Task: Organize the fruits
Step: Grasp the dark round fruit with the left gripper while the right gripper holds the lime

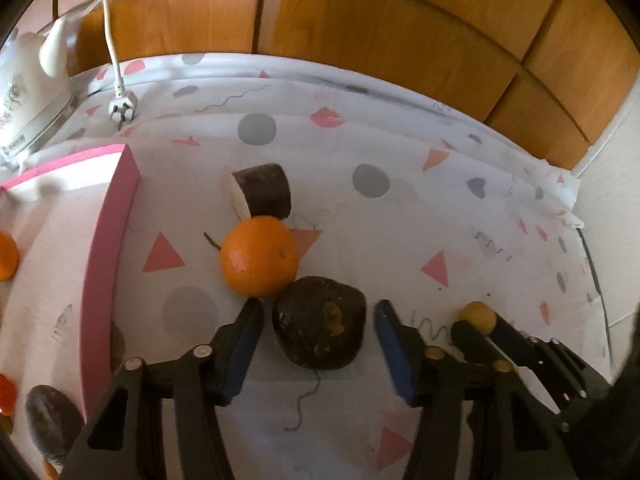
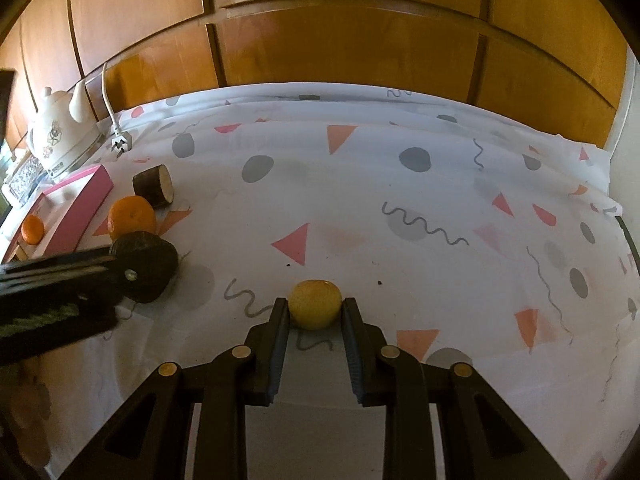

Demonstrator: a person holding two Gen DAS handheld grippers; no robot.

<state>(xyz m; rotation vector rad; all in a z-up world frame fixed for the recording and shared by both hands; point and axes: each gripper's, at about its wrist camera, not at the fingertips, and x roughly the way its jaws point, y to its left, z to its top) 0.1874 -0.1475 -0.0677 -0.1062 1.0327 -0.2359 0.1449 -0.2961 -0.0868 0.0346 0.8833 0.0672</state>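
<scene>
My left gripper (image 1: 319,312) is open, its fingers on either side of a dark brown rough fruit (image 1: 320,322) on the patterned cloth, not touching it. An orange (image 1: 259,256) touches that fruit at its far left, with a dark cut piece (image 1: 262,196) behind it. My right gripper (image 2: 315,306) is shut on a small yellow fruit (image 2: 315,309) that rests on the cloth; it also shows in the left wrist view (image 1: 478,316). The dark fruit (image 2: 146,266), orange (image 2: 132,216) and cut piece (image 2: 154,186) show at left in the right wrist view.
A pink-rimmed tray (image 1: 106,240) stands at the left and holds a small orange (image 1: 6,256), a dark fruit (image 1: 50,420) and a red one (image 1: 6,394). A white kettle (image 2: 60,136) and its plug (image 2: 120,142) sit at back left. Wooden panels (image 2: 340,40) line the back.
</scene>
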